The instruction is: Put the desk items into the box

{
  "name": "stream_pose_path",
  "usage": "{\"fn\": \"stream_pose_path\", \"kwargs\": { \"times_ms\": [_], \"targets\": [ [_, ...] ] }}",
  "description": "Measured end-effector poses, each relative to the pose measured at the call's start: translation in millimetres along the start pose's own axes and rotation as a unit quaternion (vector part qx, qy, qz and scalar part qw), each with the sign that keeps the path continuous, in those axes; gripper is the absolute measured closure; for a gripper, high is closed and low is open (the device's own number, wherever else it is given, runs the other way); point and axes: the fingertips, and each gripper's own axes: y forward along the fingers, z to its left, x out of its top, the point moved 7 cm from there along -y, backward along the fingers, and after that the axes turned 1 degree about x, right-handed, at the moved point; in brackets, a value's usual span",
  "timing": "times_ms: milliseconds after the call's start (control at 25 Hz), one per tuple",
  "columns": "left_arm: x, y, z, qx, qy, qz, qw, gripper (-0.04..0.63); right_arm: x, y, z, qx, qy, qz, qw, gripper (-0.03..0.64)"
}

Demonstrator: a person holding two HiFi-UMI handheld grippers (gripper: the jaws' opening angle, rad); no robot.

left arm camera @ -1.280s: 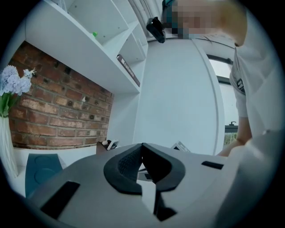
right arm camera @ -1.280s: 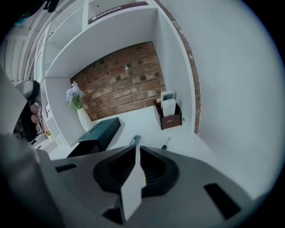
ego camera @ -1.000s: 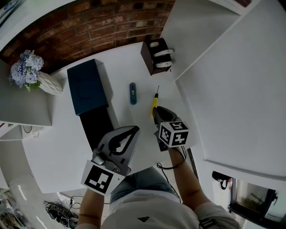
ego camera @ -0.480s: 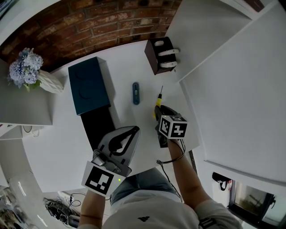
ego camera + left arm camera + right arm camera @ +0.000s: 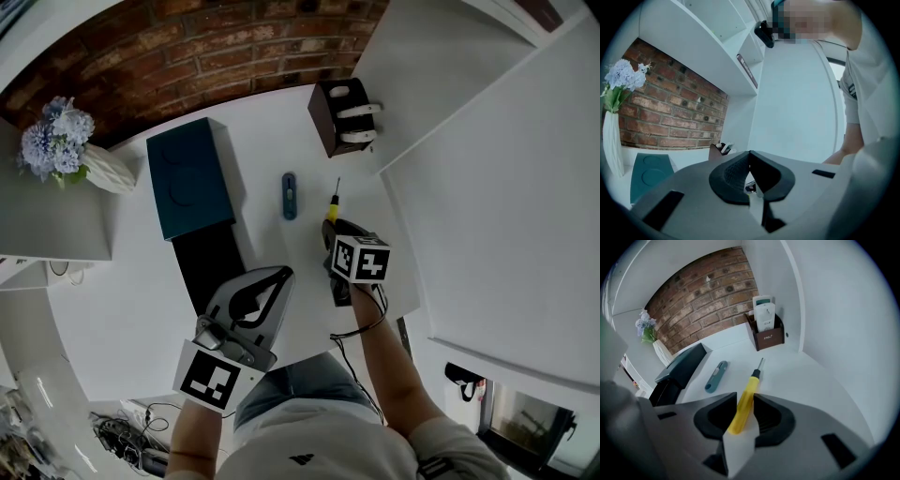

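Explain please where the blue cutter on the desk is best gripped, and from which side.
Probably across the narrow middle of the blue cutter, coming from above: it lies flat on the desk, long and slim, so its two long edges suit a pinch.

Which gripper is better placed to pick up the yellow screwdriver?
Right: the right gripper, jaws just opening, straddles the screwdriver handle; the left gripper sits shut, away from it.

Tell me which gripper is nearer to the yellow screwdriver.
Right. The right gripper straddles the screwdriver handle without clamping it, its jaws having just been opening. The left gripper hangs back by the near edge of the desk, jaws together, well short of it.
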Motion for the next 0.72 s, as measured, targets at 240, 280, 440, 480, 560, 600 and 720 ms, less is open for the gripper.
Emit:
{"fn": "stream_pose_path", "kwargs": {
  "times_ms": [240, 280, 440, 480, 560, 600, 720],
  "targets": [
    [-1, -6, 1, 0.007, -0.002, 0.000, 1.0000, 0.584, -1, 3, 0, -0.019, -0.012, 0.005, 1.000, 0.529],
    [0, -7, 2, 0.008, -0.002, -0.001, 1.0000, 0.584, -2, 3, 0, -0.020, -0.009, 0.003, 1.000, 0.529],
    [1, -11, 2, 0.014, -0.003, -0.005, 0.9999, 0.584, -2, 2, 0, -0.021, -0.003, 0.005, 1.000, 0.534],
    [2, -13, 2, 0.015, -0.004, -0.006, 0.9999, 0.584, -2, 1, 1, -0.019, 0.000, 0.004, 1.000, 0.534],
    [2, -15, 2, 0.018, -0.003, -0.006, 0.9998, 0.584, -3, -2, 4, -0.015, 0.002, 0.001, 1.000, 0.534],
    [2, -17, 1, 0.019, -0.003, -0.006, 0.9998, 0.584, -3, -4, 6, -0.012, 0.000, -0.001, 1.000, 0.534],
    [3, -23, -1, 0.021, -0.001, -0.008, 0.9997, 0.584, -3, -12, 16, 0.003, -0.004, -0.006, 1.000, 0.534]
  ]
}}
